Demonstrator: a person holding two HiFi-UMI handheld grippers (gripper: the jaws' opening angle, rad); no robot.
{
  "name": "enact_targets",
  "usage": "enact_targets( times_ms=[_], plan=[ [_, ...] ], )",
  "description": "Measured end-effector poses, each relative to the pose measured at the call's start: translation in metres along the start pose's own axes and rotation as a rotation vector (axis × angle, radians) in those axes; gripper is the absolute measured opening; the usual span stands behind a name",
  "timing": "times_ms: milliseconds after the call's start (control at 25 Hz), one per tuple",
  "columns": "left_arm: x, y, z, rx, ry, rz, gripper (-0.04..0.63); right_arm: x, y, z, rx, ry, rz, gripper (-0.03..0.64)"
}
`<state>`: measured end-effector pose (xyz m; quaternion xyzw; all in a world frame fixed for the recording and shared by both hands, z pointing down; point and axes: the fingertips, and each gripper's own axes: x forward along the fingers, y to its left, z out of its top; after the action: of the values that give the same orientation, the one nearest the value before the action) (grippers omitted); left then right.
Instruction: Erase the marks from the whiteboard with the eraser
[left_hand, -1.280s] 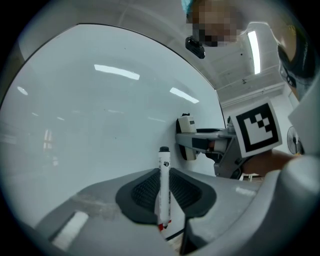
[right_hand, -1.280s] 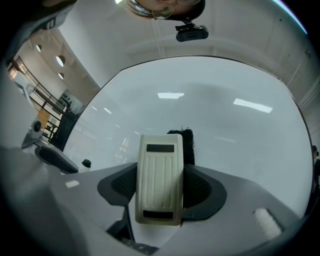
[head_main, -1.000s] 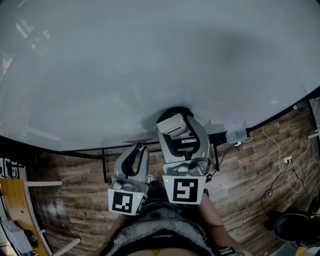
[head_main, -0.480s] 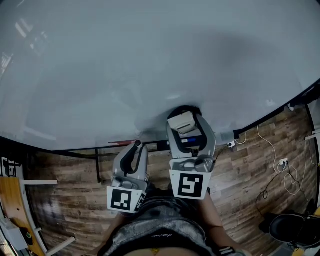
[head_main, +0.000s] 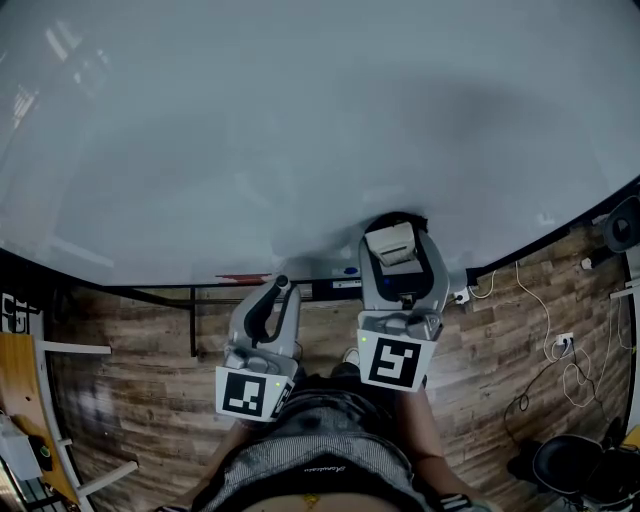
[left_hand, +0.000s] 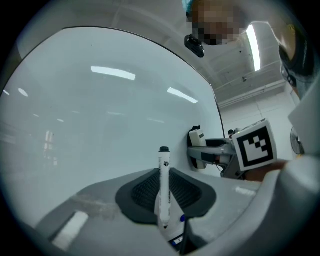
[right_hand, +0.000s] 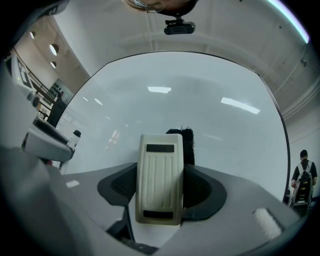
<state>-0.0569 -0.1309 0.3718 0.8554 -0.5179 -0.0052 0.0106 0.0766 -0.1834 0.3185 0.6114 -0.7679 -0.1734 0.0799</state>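
Whiteboard (head_main: 300, 130) fills the whole upper part of the head view, pale grey-white with ceiling lights glinting off it, and under its dark bottom edge runs a wood-plank floor (head_main: 130, 400). Loose white cables (head_main: 560, 345) trail across the floor at the right. In the middle of the frame the right gripper (head_main: 397, 232) has its fingers clamped on the cream eraser (right_hand: 159, 177), dark felt turned toward the board, down by the board's lower edge. I can't tell whether the felt actually touches. Just left and lower, the left gripper (head_main: 280, 288) has its fingers closed on a white marker (left_hand: 163, 185), black cap aimed at the board. At the far lower right of the right gripper view stands a person (right_hand: 301, 175), tiny and hard to make out. A dark rounded shape (head_main: 565, 462) in the head view's lower right is cut off.
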Motion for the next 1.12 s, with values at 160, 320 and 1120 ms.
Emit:
enact_targets(
  times_ms=[160,320,1120],
  plan=[
    [-0.001,-0.001,0.005,0.013,-0.012,0.009,0.071,-0.001,-0.001,0.0,0.02,-0.009,0.014,0.26],
    [0.001,0.0,0.007,0.004,-0.005,0.021,0.071,-0.001,0.001,-0.011,0.06,0.023,0.04,0.259],
    [0.007,-0.013,-0.005,0.058,-0.002,0.032,0.071,-0.034,0.056,-0.039,0.259,0.082,0.204,0.261]
  ],
)
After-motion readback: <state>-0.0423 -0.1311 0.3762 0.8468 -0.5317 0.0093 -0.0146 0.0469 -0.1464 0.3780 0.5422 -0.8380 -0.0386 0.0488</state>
